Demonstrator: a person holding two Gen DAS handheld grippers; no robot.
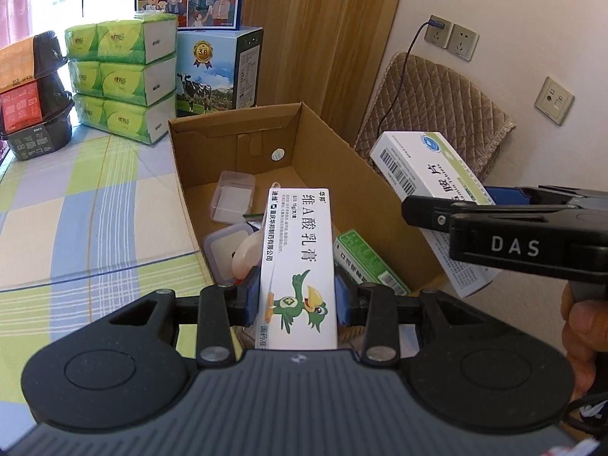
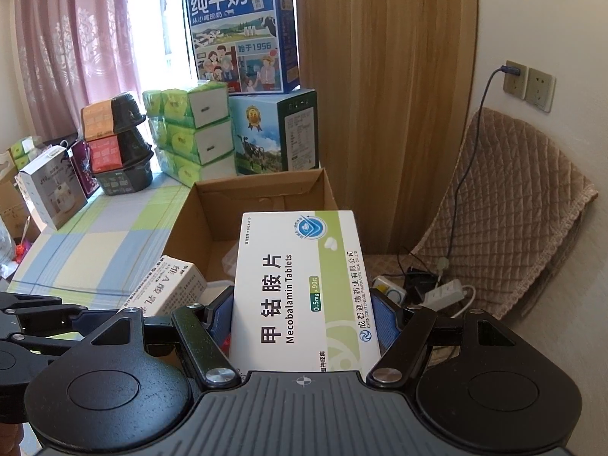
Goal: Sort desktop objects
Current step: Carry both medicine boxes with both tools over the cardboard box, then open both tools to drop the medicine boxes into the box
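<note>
We hold a cream box (image 1: pixel 298 266) tight in our left claw (image 1: pixel 297 300) and a pill box (image 2: pixel 304 288) in our right claw (image 2: pixel 302 326), both just above the carton (image 1: pixel 326 159) ahead, so we should lower each gently inside before letting go.

A table under a checked cloth of blue, green and cream (image 1: pixel 87 205) fills the left of both views. On it, at centre frame, stands an open cardboard box (image 1: pixel 353 197); behind, at upper left, sit stacked green tissue packs (image 1: pixel 121 79), a cow-printed milk carton (image 1: pixel 218 70) and stacked black bowls (image 1: pixel 36 110).
</note>
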